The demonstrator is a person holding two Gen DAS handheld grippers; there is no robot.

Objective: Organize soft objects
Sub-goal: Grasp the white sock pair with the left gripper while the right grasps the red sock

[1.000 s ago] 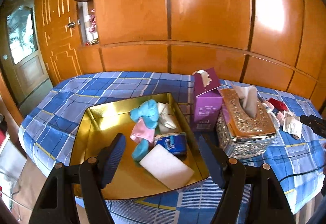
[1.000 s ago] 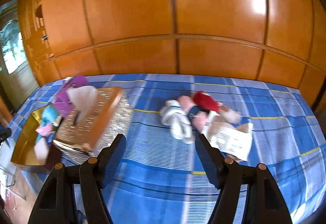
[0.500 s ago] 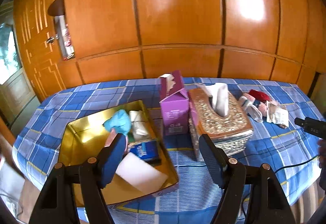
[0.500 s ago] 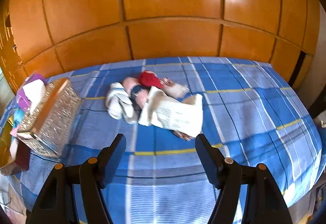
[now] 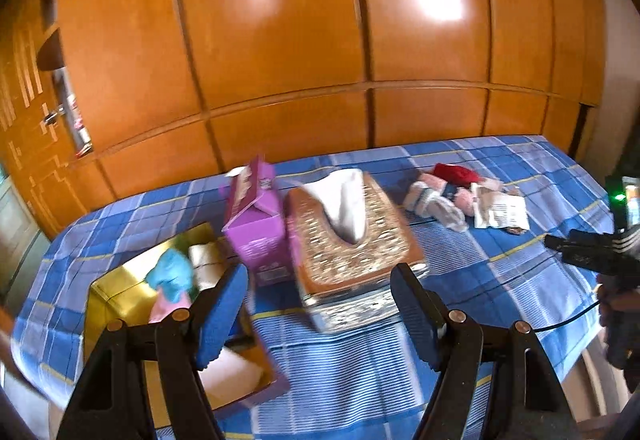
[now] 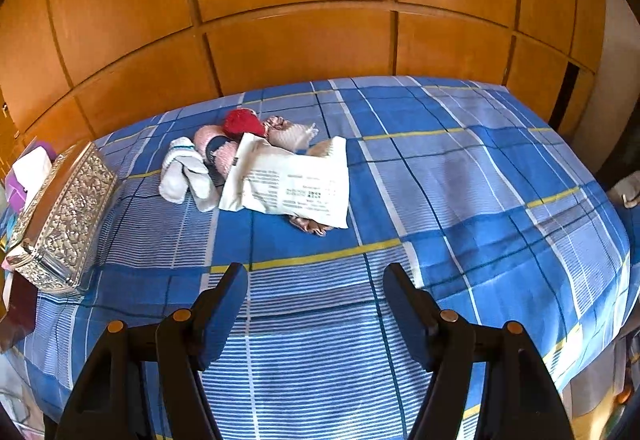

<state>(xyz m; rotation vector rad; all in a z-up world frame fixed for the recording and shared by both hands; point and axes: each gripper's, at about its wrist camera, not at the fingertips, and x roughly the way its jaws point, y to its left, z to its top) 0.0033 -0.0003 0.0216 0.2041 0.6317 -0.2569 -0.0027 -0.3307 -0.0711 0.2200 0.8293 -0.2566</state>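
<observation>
A pile of soft things lies on the blue checked cloth: white socks (image 6: 186, 174), pink socks (image 6: 218, 146), a red piece (image 6: 242, 122) and a white printed packet (image 6: 296, 182). The same pile (image 5: 452, 194) shows at the right in the left wrist view. My right gripper (image 6: 316, 304) is open and empty, short of the pile. A gold tray (image 5: 108, 292) at the left holds a blue cloth (image 5: 172, 274), a pink cloth and a white pad. My left gripper (image 5: 320, 308) is open and empty, before the ornate tissue box (image 5: 348, 244).
A purple carton (image 5: 258, 226) stands between the tray and the tissue box. An orange wooden panel wall (image 5: 280, 40) runs behind the table. The cloth drops off at the right edge (image 6: 608, 248). The other gripper and a hand (image 5: 616, 272) show at the far right.
Both views have swung to the right. The tray slid to the lower left of the left wrist view. The right gripper came lower and nearer the sock pile.
</observation>
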